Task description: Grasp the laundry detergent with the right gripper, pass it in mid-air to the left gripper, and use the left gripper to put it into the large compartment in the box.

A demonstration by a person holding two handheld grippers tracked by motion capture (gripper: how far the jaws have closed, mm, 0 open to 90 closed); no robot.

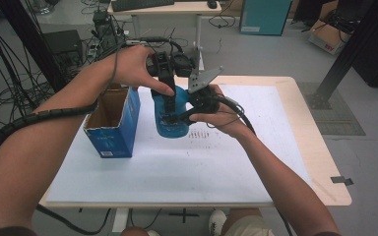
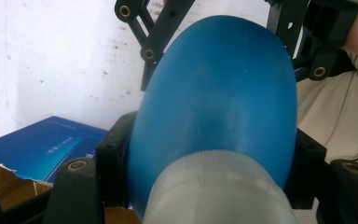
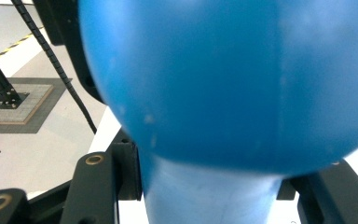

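Observation:
A blue plastic bottle [image 1: 173, 124] is held just above the white mat near the middle of the table. My left gripper [image 1: 169, 98] comes down from above and is shut on the bottle's upper part. In the left gripper view its jaws press both sides of the bottle [image 2: 214, 84] just past a pale, whitish cap [image 2: 219, 186]. My right gripper [image 1: 177, 117] reaches in from the right and is shut on the same bottle. In the right gripper view the bottle [image 3: 223, 70] looms large, with the jaws clamped on a narrower pale-blue section.
An open blue carton [image 1: 112, 123] stands just left of the bottle, its brown inside showing. A white mat [image 1: 256, 162] covers most of the wooden table [image 1: 320, 167]. Cables and dark stands crowd the floor at the left; a desk stands behind.

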